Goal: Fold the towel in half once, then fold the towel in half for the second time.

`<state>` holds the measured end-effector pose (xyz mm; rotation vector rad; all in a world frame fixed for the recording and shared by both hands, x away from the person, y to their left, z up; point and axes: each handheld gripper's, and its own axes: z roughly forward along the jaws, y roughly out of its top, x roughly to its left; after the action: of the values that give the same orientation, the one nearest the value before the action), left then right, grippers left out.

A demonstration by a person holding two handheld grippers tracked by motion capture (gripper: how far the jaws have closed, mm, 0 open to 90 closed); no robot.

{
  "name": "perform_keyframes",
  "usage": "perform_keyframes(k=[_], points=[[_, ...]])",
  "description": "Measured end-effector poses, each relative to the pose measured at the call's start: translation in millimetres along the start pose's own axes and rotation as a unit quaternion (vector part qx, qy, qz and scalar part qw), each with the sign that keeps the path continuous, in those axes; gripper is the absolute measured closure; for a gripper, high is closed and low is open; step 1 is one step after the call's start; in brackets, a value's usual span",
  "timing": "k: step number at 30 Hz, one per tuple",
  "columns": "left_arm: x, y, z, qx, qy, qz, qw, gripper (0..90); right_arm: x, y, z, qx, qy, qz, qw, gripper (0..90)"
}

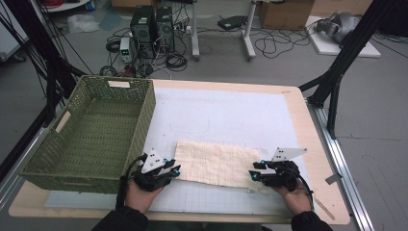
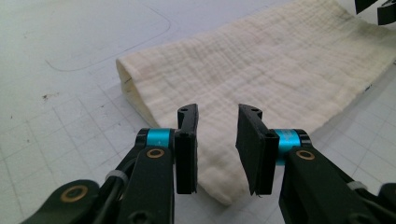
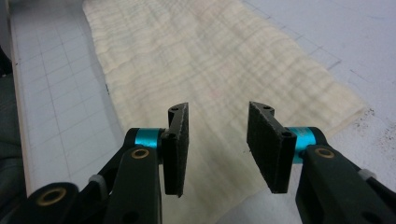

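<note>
A cream folded cloth (image 1: 214,163) lies flat on the white gridded mat (image 1: 226,115) near the table's front edge. My left gripper (image 1: 174,169) sits at the cloth's left end, jaws open and parted over the cloth's near corner (image 2: 219,182) without pressing it. At the cloth's right end my right gripper (image 1: 254,173) is open as well, its pads (image 3: 179,140) standing apart above the fabric (image 3: 205,70). Nothing is gripped by either one. In the left gripper view the other gripper's black tips (image 2: 373,9) show at the top right.
A green woven basket (image 1: 115,91), with nothing in it, stands on the table's left side, close to my left hand. The wooden table edge (image 1: 317,144) runs along the right. Cables, computer towers and boxes lie on the floor beyond the table.
</note>
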<state>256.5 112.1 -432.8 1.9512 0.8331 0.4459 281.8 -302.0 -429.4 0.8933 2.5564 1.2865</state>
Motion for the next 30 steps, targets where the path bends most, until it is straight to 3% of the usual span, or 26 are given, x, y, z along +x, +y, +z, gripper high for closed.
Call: perform_keyframes(k=[9, 30], points=[[-2.9, 0.0, 2.5, 0.007, -0.003, 0.011, 0.9999, 67.8, -1.7, -1.9, -1.0, 0.003, -0.005, -0.002, 1.0, 56.3], [-2.9, -0.3, 4.9, 0.007, -0.003, 0.013, 0.9999, 67.5, 0.3, -2.1, -0.5, 0.007, -0.009, -0.009, 0.9999, 56.3]])
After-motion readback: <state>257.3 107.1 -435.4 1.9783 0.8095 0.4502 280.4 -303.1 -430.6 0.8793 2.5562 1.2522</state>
